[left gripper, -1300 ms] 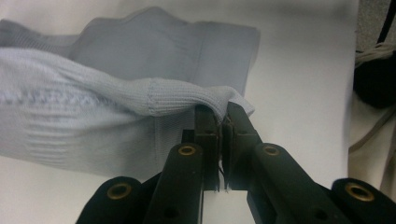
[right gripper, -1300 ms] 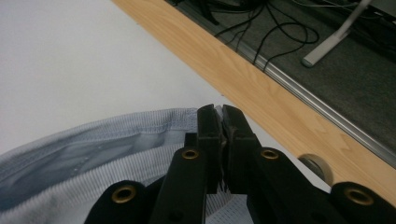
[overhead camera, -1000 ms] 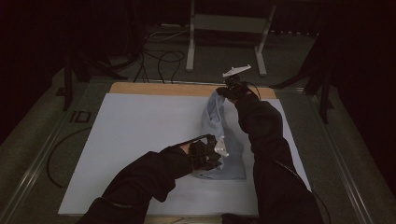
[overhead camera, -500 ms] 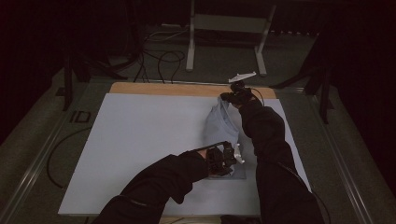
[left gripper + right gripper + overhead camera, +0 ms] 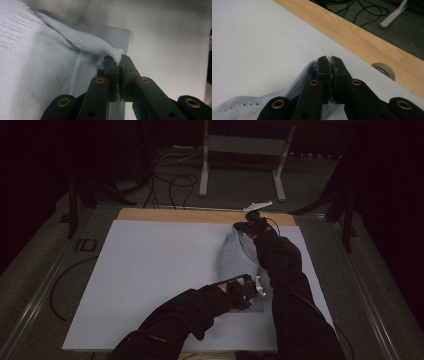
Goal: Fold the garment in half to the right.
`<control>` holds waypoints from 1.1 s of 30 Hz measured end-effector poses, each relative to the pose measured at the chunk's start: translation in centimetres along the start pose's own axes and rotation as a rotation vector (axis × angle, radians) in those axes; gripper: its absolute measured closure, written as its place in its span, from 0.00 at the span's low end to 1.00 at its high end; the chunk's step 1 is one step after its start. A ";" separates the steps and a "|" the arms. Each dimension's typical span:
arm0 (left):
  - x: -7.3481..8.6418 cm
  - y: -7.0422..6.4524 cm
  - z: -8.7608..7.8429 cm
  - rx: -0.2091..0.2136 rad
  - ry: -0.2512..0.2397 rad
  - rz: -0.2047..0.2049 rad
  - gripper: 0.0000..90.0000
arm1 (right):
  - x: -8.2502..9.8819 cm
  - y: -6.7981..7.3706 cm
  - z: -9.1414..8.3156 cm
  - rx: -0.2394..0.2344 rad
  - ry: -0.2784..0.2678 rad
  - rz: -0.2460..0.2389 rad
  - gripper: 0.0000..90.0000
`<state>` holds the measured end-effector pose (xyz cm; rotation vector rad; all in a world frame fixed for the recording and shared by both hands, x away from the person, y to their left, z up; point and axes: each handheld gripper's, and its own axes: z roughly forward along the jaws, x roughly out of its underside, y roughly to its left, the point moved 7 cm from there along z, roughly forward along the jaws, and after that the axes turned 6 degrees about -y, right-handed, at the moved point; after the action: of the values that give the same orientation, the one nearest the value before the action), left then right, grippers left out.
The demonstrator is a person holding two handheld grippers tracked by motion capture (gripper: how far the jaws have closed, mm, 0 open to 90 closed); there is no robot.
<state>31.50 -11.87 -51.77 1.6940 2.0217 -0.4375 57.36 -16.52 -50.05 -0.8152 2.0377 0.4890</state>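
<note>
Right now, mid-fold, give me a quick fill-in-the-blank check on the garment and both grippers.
1. The left gripper is shut on the ____ of the pale blue garment.
2. The right gripper pinches the garment near the table's ____ strip.
3. The garment lies on a ____ board.

Missing words: edge; wooden; white

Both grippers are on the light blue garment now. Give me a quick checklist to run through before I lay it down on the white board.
1. Left gripper shut on a ribbed edge of the garment: ok.
2. Right gripper shut on the cloth at the far end: ok.
3. Cloth between the two grips free of folds: not ok, it bunches near the right gripper.
4. White board bare where the garment would spread: ok.
5. Right grip short of the wooden strip: ok, white surface shows between them.
6. How many layers each pair of fingers holds: cannot tell.
</note>
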 end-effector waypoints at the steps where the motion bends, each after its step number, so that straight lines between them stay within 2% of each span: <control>1: -0.1 0.1 0.0 -0.004 -0.004 -0.006 0.96 | -0.1 0.1 0.1 -0.008 -0.004 -0.001 0.97; 4: -0.1 0.3 0.3 -0.010 -0.008 -0.025 0.96 | -0.6 0.5 0.5 -0.033 -0.024 0.001 0.97; 7: -0.2 0.4 0.8 -0.005 -0.004 -0.034 0.96 | 0.0 0.4 1.0 -0.036 -0.003 0.003 0.95; 9: -0.2 0.3 1.1 -0.001 0.000 -0.042 0.96 | 0.5 0.2 1.2 -0.035 0.003 0.013 0.81; 11: -0.1 0.3 1.6 0.005 0.009 -0.045 0.96 | 1.0 -0.1 1.2 -0.040 0.000 0.043 0.70; 12: -0.1 0.3 1.7 0.007 0.009 -0.049 0.96 | 1.3 -0.2 1.1 -0.039 0.002 0.052 0.59; 16: 0.3 0.5 2.8 0.006 0.040 -0.054 0.96 | 1.7 -0.8 0.4 -0.030 0.006 0.085 0.40; 18: 0.4 0.5 3.2 0.007 0.040 -0.060 0.96 | 1.9 -1.1 -0.1 -0.016 0.012 0.092 0.32; 22: 0.3 0.5 3.3 0.019 0.045 -0.071 0.96 | 2.5 -1.7 -1.3 -0.015 0.036 0.118 0.20; 27: 0.2 0.5 3.2 0.027 0.030 -0.081 0.94 | 3.0 -2.0 -2.6 0.005 0.045 0.112 0.15; 31: 0.2 0.3 2.7 0.051 0.012 -0.085 0.90 | 2.8 -1.5 -3.2 0.004 0.038 0.098 0.15; 33: 0.1 0.4 2.3 0.038 0.006 -0.075 0.93 | 2.6 -1.2 -3.5 -0.005 0.018 0.101 0.15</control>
<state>32.25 -12.96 -53.75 1.6478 2.0992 -0.4995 55.09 -20.39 -50.35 -0.7241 2.1030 0.5450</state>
